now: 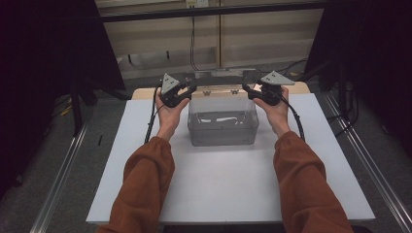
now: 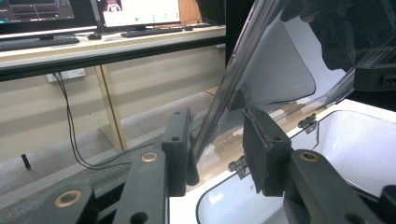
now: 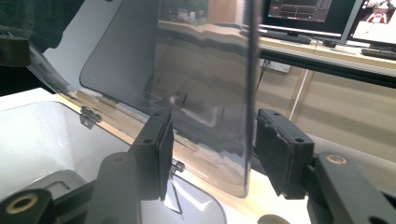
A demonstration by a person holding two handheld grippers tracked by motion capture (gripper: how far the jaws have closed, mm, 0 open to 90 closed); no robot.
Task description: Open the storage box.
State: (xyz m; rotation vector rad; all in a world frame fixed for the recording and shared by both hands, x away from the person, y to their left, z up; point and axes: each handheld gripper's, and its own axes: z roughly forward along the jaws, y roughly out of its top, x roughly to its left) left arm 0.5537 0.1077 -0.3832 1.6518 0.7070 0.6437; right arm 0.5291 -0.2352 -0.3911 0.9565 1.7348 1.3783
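In the high view, a clear rectangular plastic box [image 1: 223, 121] stands at the centre of the white worktop [image 1: 228, 189], slightly toward its far edge. Its transparent hinged lid [image 1: 218, 77] is raised behind it, near the top centre of the frame. The left hand-held gripper [image 1: 190, 91] is at the lid's left corner, the right hand-held gripper [image 1: 247, 89] at its right corner, each held by a hand in a rust-coloured sleeve.

In the left gripper view, the lid's edge [image 2: 233, 74] rises from between the two black jaws at lower centre toward the upper right. The left jaw touches it and the right jaw stands a little off; the jaws are narrow. Small metal hinges [image 2: 307, 122] sit on the box rim at right.

In the right gripper view, the lid's edge [image 3: 250, 93] hangs between half-open jaws, neither pad pressing on it.
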